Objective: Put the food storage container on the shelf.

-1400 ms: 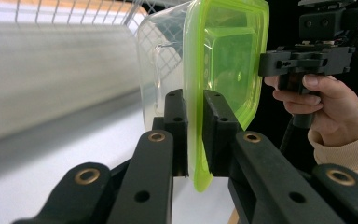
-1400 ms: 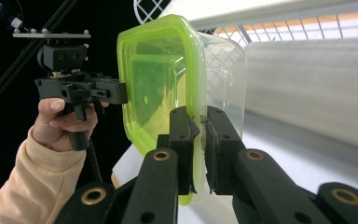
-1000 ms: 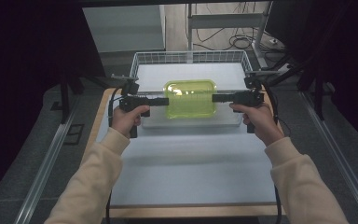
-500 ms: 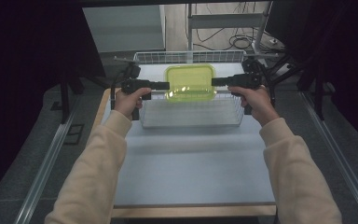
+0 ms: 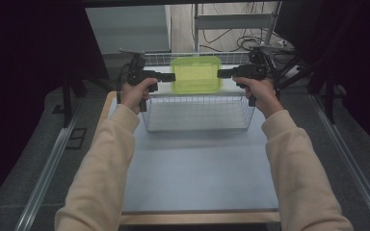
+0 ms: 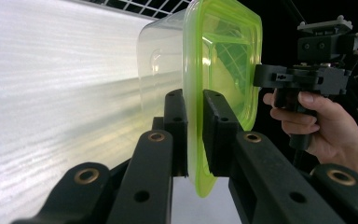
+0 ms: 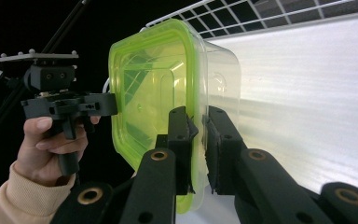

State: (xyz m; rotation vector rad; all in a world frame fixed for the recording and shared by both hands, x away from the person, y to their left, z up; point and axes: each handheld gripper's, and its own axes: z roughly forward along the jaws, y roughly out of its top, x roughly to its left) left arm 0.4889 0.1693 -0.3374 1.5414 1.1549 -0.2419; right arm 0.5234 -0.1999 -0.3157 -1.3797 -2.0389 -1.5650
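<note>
Seen from above, we hold a clear plastic food container with a lime-green lid (image 5: 196, 74) in the air between our two hand-held grippers, at about twelve o'clock from our seat and above the far rim of a white wire basket (image 5: 197, 113) that stands on the pale table (image 5: 197, 173). At nine o'clock of the container, the left gripper (image 5: 170, 77) is clamped on the lid's rim; in the left gripper view its two black jaws pinch the green lip (image 6: 194, 140) from both faces, with the clear tub (image 6: 161, 70) to one side. At three o'clock of the container, the right gripper (image 5: 221, 73) does the same on the opposite edge, jaws closed on the lid rim (image 7: 197, 140). We judge the box to be empty and therefore light, since we can see straight through lid and tub. The plastic looks smooth and a little flexible, so the lip may bend or slip if one side pulls harder than the other. The rim is the sensible place to hold, as the walls are too broad and slick for the jaws. If the lid is only pressed on, the tub could drop away, so both hands should move level and together.
</note>
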